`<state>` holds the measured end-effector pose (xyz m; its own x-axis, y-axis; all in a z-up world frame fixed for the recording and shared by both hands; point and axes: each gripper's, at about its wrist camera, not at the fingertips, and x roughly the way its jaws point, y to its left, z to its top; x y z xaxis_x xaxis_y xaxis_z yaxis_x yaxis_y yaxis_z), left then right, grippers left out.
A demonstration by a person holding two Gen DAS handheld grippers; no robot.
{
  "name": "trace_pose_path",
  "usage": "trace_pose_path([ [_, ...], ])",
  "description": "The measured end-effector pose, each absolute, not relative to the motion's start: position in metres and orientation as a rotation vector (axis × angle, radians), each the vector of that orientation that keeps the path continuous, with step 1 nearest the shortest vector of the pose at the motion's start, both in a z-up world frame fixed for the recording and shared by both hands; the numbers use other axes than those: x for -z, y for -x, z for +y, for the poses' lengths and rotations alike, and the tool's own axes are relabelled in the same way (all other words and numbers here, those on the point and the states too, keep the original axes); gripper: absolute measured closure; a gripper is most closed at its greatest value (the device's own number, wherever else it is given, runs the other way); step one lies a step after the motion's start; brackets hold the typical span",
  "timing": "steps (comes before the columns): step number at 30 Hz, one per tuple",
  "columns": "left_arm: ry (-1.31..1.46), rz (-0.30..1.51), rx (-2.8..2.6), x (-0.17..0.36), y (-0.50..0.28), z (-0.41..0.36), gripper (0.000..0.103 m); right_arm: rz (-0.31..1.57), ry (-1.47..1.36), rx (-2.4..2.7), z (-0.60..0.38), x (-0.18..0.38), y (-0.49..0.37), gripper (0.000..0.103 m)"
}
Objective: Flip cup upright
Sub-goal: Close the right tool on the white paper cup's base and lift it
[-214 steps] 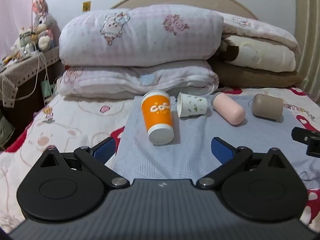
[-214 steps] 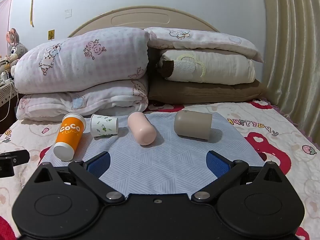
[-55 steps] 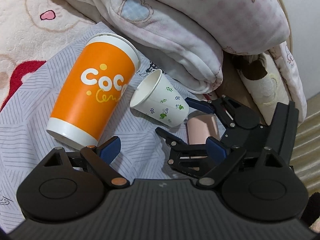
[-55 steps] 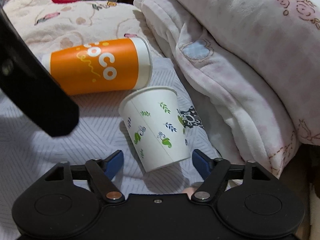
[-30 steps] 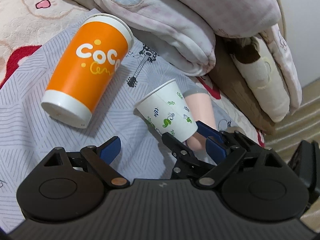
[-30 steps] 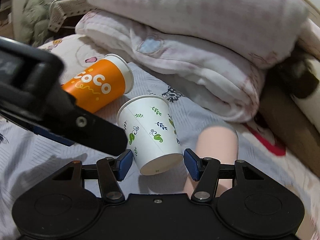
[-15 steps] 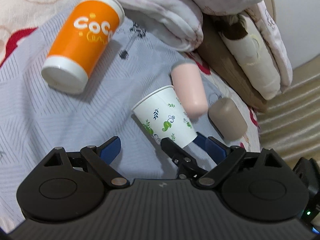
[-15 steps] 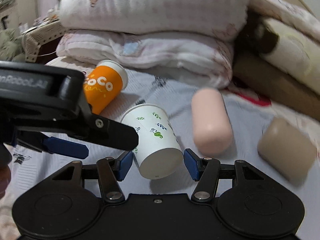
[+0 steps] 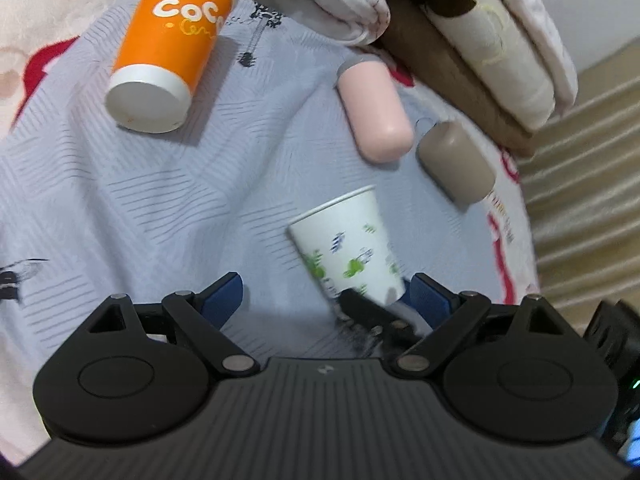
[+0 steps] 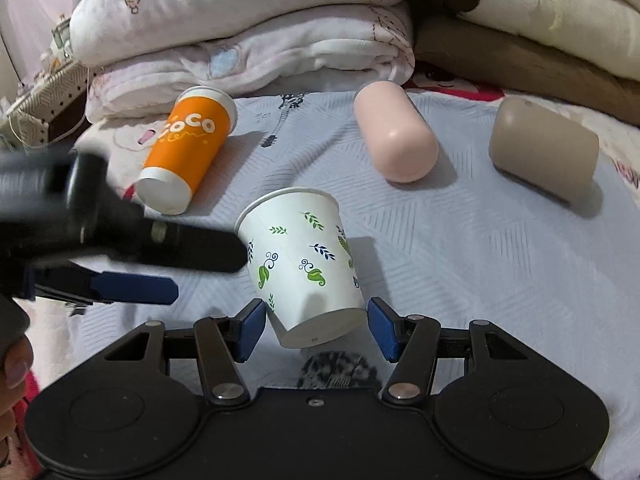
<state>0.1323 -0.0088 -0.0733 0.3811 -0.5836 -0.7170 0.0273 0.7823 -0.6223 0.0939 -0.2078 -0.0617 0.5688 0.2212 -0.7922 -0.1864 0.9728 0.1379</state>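
Note:
A small white paper cup with green leaf prints [image 10: 304, 260] is held by its base between the fingers of my right gripper [image 10: 316, 328], tilted with its mouth up and away, above the grey-blue cloth. In the left wrist view the same cup [image 9: 348, 248] shows blurred, with the right gripper's dark fingers at its base. My left gripper [image 9: 328, 300] is open and empty, just left of the cup; its fingers [image 10: 132, 282] reach in from the left in the right wrist view.
An orange "CoCo" cup [image 10: 188, 148], a pink cup [image 10: 394, 132] and a taupe cup [image 10: 544, 148] lie on their sides on the grey-blue cloth [image 10: 480, 260]. Folded quilts and pillows [image 10: 248, 20] are stacked behind. A curtain [image 9: 580, 180] hangs at the right.
The right gripper has lifted the leaf-print cup off the cloth, carried it toward the front and tilted its mouth upward. The left gripper pulled back with it, still open.

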Motion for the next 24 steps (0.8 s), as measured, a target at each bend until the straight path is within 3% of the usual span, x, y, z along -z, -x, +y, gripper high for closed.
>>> trace_pose_path([
  [5, 0.594, 1.129, 0.468, 0.077, -0.13, -0.008, 0.014, 0.944, -0.057, -0.234, -0.202, 0.064, -0.089, 0.041],
  [8, 0.583, 1.092, 0.488, 0.078, -0.132, -0.017, 0.023, 0.956, -0.085, -0.265, -0.204, 0.064, -0.088, 0.041],
  [10, 0.569, 1.077, 0.488, 0.08, -0.134, -0.021, 0.037, 0.959, -0.096, -0.285, -0.208, 0.064, -0.087, 0.041],
  [15, 0.589, 1.078, 0.517, 0.088, -0.141, -0.019, 0.049, 1.042, -0.166, -0.44, -0.218, 0.072, -0.093, 0.035],
  [18, 0.597, 1.097, 0.519, 0.092, -0.146, -0.019, 0.051, 1.007, -0.108, -0.432, -0.218, 0.069, -0.095, 0.029],
  [20, 0.595, 1.104, 0.523, 0.094, -0.147, -0.019, 0.051, 0.976, -0.07, -0.451, -0.218, 0.065, -0.099, 0.018],
  [24, 0.615, 1.107, 0.537, 0.094, -0.151, -0.015, 0.051, 0.959, -0.069, -0.49, -0.222, 0.064, -0.116, 0.016],
])
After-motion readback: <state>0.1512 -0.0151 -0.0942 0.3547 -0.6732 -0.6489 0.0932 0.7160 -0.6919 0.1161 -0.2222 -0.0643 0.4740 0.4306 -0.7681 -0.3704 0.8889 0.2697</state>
